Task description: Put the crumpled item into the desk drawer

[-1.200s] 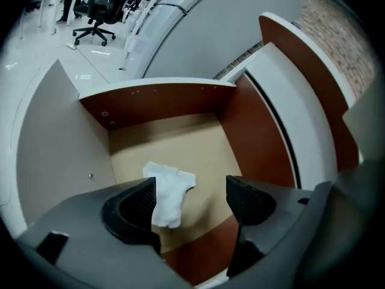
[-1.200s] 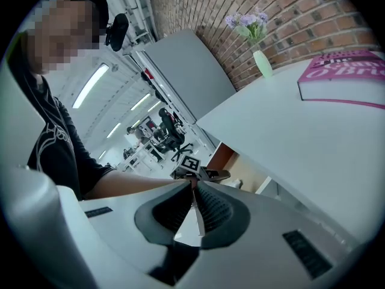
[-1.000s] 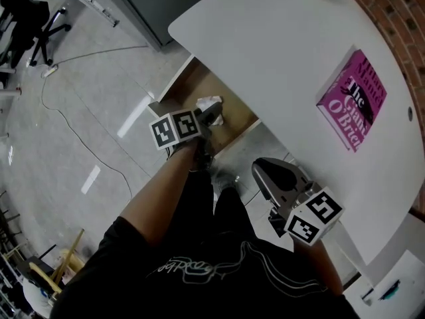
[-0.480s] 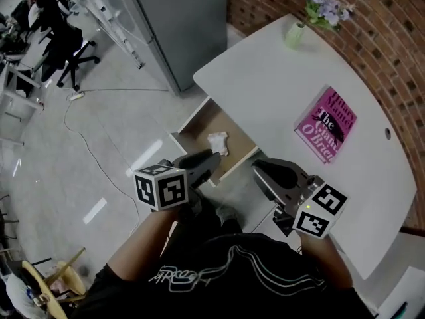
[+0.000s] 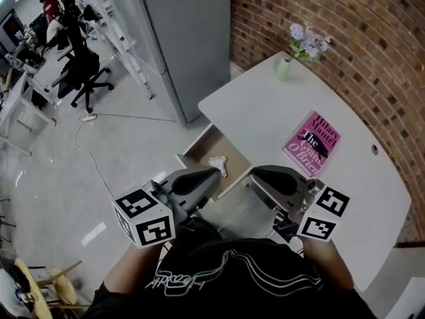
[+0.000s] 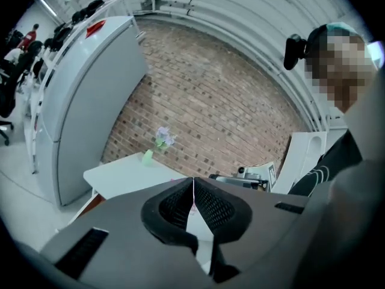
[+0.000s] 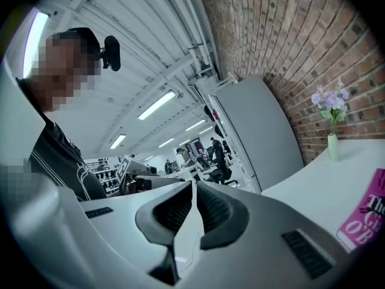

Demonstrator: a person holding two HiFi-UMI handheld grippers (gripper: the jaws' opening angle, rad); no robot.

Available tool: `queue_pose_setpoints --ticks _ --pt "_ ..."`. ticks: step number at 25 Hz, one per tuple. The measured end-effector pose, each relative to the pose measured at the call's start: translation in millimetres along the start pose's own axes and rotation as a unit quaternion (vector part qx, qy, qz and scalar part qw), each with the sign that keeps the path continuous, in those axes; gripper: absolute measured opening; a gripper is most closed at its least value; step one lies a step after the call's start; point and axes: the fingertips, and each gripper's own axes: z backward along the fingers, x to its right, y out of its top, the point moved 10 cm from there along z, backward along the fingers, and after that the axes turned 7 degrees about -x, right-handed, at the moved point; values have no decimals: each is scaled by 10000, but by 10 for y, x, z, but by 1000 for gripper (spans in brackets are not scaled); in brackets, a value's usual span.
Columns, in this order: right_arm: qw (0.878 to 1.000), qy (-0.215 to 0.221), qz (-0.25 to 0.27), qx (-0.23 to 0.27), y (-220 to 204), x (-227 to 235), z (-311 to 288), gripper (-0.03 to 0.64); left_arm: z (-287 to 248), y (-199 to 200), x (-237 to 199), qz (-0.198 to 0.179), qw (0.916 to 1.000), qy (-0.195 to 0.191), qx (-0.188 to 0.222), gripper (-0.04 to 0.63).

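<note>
A white crumpled item lies inside the open wooden desk drawer, which sticks out from under the white desk. My left gripper hovers just in front of the drawer, apart from the item. In the left gripper view its gripper is shut, the pads meeting with nothing between them. My right gripper hangs beside it over the floor near the desk edge. In the right gripper view that gripper is also shut and empty. Both are held close to the person's body.
A pink book lies on the desk and a green vase of purple flowers stands at its far corner. A grey cabinet stands left of the desk, a brick wall behind it. Office chairs and a floor cable are at left.
The left gripper has drawn back out of the drawer toward the body, leaving the crumpled item inside, and its jaws have shut. The head view has risen and shows more of the room.
</note>
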Motion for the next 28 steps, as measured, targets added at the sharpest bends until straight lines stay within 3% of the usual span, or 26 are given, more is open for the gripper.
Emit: queue_pose_setpoints --ticks 5,15,28 --pt "9987 431 -121 260 76 -217 151 54 97 37 373 -259 9994 -17 243 25" --pt "9984 208 514 129 94 -490 236 54 238 28 652 -412 9983 163 369 25" --pt "9977 377 548 152 141 -596 266 54 313 -29 804 -466 9976 269 437 25"
